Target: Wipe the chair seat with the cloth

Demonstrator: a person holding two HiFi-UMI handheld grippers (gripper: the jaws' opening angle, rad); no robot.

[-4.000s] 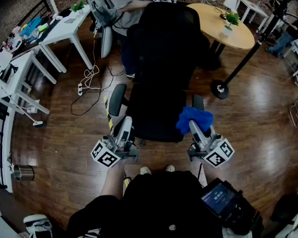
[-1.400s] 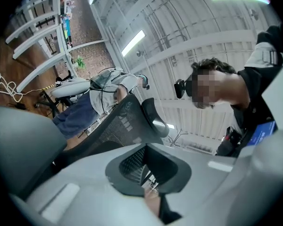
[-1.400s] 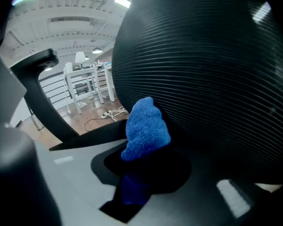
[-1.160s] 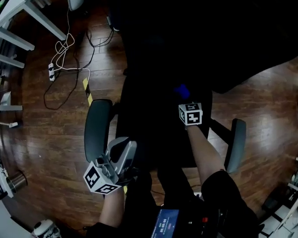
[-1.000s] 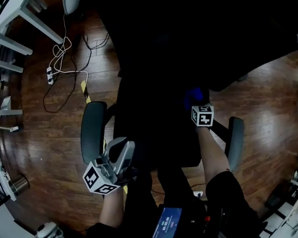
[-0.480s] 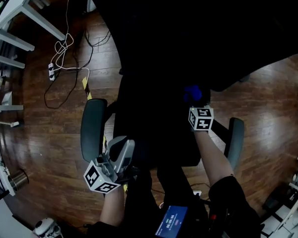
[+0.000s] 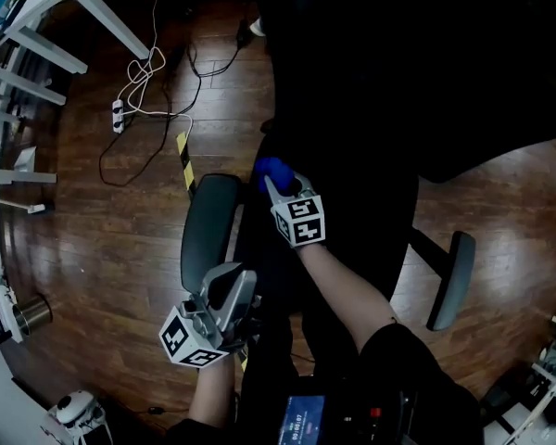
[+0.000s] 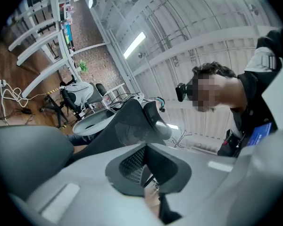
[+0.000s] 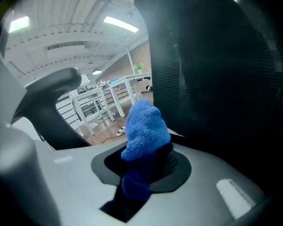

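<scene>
The black chair seat (image 7: 352,221) fills the middle of the head view and is very dark. My right gripper (image 7: 278,182) is shut on a blue cloth (image 7: 269,168) at the seat's left edge, close to the grey left armrest (image 7: 208,230). In the right gripper view the cloth (image 9: 144,128) bulges up from between the jaws of the right gripper (image 9: 144,168), with the black backrest (image 9: 217,69) right behind it. My left gripper (image 7: 230,284) hangs low by the front of the left armrest, off the seat. It looks shut with nothing in it in the left gripper view (image 8: 148,171).
The right armrest (image 7: 449,281) juts out at the lower right. On the wood floor to the left lie a power strip with looped cables (image 7: 120,114) and a yellow-black tape strip (image 7: 183,156). White desk legs (image 7: 37,40) and a metal can (image 7: 28,313) stand further left.
My right gripper has swept the blue cloth across the seat from its right side to the left edge by the armrest. The left gripper has stayed where it was.
</scene>
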